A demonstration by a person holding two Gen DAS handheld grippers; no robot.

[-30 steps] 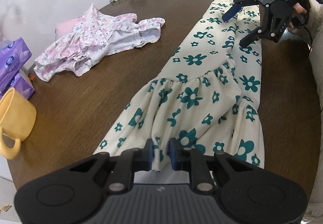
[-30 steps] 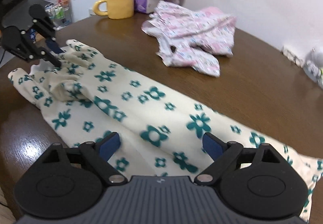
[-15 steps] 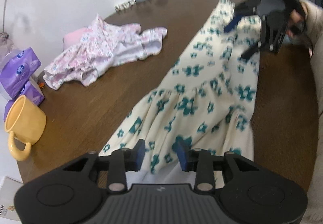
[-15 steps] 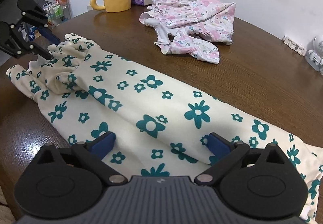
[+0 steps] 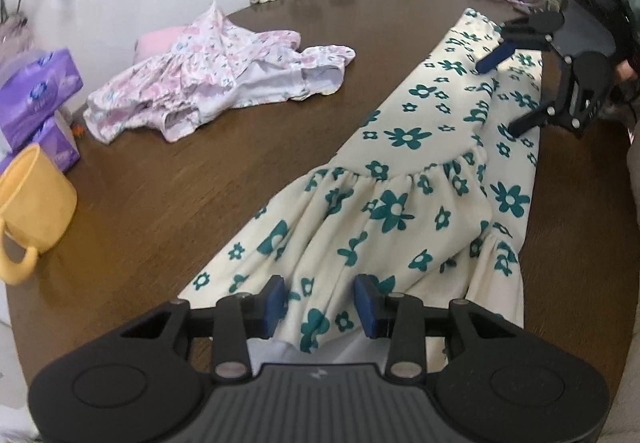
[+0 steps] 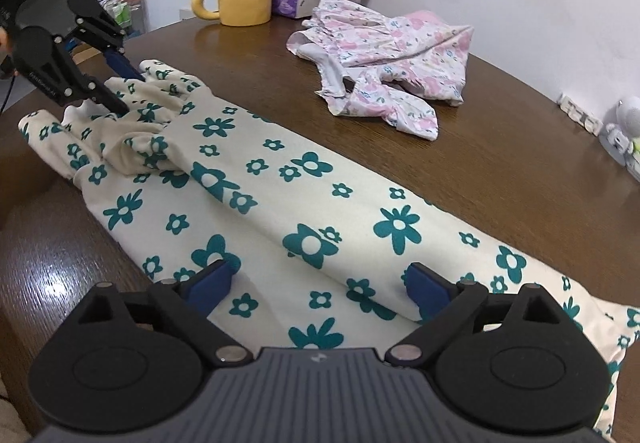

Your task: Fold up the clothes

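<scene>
The left wrist view is taken from just behind the left gripper point(image 5: 320, 301), angled down over the ruffled hem end of the dress point(image 5: 400, 179) and aimed along its length toward the cluttered far edge of the table point(image 5: 168, 171). The right wrist view is taken from behind the right gripper point(image 6: 318, 285), low over the opposite end of the dress point(image 6: 304, 211), facing back the other way. Shared by both are the dress, the pink garment point(image 5: 216, 75), the mug point(image 5: 32, 203) and the tissue packs point(image 5: 36, 99); each gripper is seen in the other's view.
</scene>
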